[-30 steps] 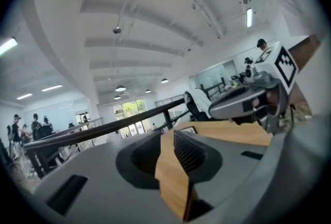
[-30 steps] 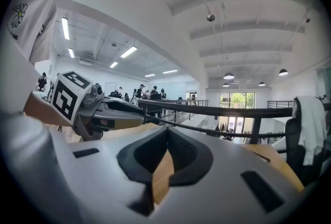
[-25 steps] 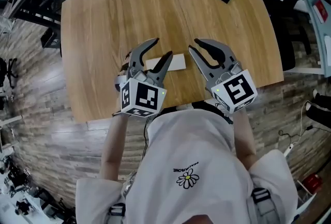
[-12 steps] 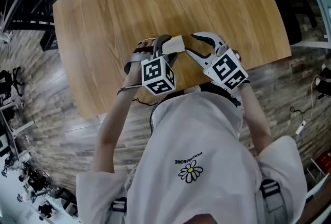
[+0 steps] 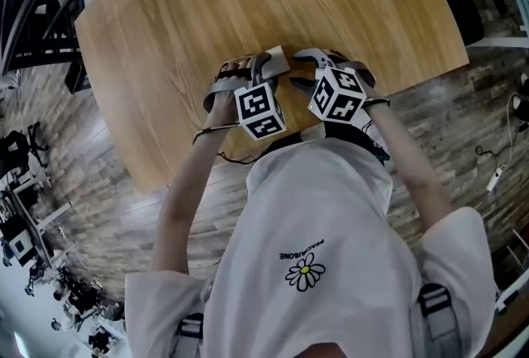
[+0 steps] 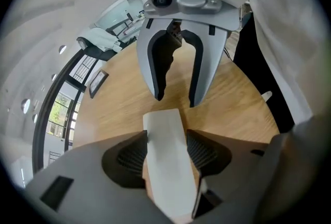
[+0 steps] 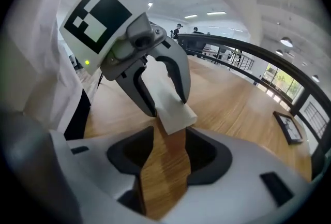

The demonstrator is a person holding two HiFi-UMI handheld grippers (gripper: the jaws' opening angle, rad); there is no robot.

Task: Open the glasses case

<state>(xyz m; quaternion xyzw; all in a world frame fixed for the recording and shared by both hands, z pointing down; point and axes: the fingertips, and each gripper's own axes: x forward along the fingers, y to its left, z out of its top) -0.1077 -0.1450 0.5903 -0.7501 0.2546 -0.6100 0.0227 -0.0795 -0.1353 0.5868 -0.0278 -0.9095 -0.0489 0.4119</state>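
Observation:
The white glasses case lies flat and closed on the wooden table, near its front edge. My left gripper points steeply down and straddles the case's left part. In the left gripper view the case runs between the pads with thin gaps, so the left gripper is open; its jaws have just been opening. My right gripper faces it from the right, its jaws also just opening. In the right gripper view only bare table shows inside the right gripper; the case's end lies just beyond.
A black-framed picture lies at the table's far side, also seen in the right gripper view as the frame. The person's white shirt hangs over the near table edge. Wood-plank floor surrounds the table.
Both grippers came down from above the table to the case. Their jaws widened. The left one now straddles the case; the right one closed in on its right end.

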